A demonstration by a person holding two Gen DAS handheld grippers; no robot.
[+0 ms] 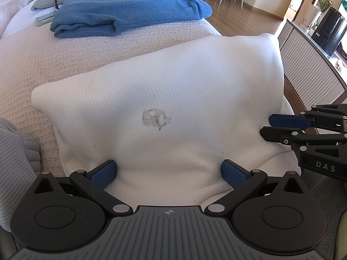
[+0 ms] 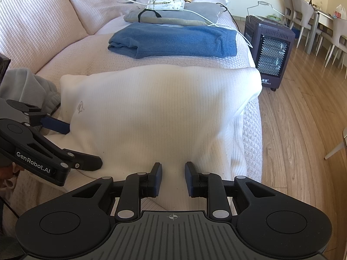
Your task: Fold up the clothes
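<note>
A white ribbed garment [image 1: 173, 99] with a small grey mark lies folded on the sofa seat; it also shows in the right wrist view [image 2: 160, 108]. My left gripper [image 1: 168, 173] is open wide, its blue pads at either side of the garment's near edge. It appears from the side in the right wrist view [image 2: 84, 145], jaws apart over the cloth's left edge. My right gripper [image 2: 173, 178] has its jaws partly apart with a ridge of white cloth rising between them; the pads do not visibly pinch it. It shows in the left wrist view [image 1: 269, 126] at the garment's right edge.
A folded blue garment [image 2: 173, 41] lies farther along the sofa, then a grey cushion [image 2: 173, 15] with a white device and cables. A grey garment [image 2: 28, 86] sits at the left. A heater [image 2: 269, 52] stands on the wooden floor beside the sofa edge.
</note>
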